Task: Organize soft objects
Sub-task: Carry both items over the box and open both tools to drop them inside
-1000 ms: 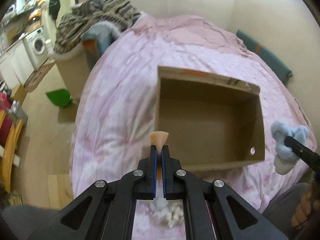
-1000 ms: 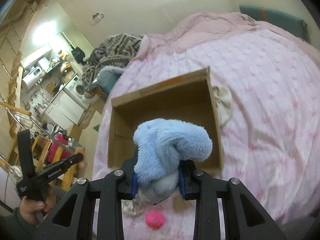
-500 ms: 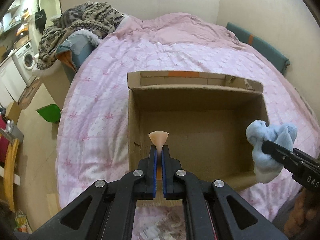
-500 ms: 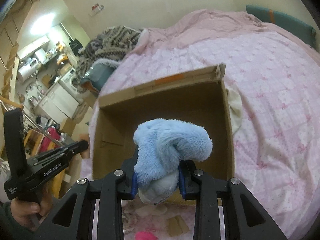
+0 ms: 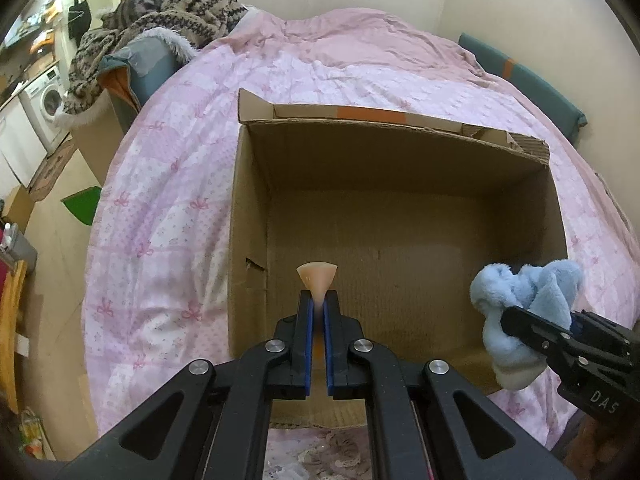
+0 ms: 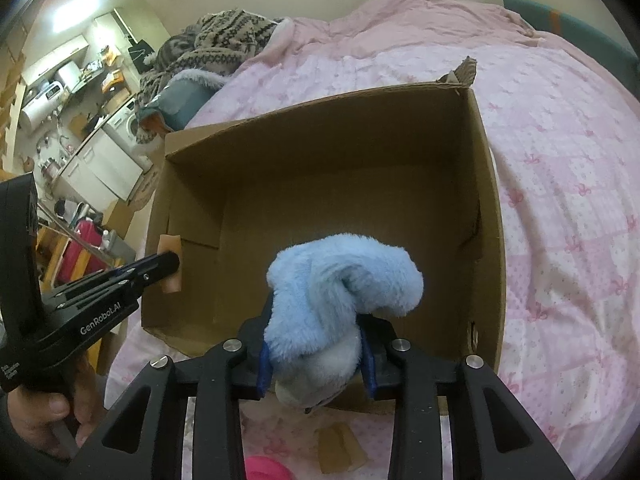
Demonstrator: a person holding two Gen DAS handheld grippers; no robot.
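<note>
Warm dim indoor light, box interior shadowed, strong fisheye warping, dark corners.

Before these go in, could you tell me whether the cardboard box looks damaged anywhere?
Yes: the cardboard box has a torn, ragged far right corner flap and a small tear in its left wall. Otherwise it looks sound.
</note>
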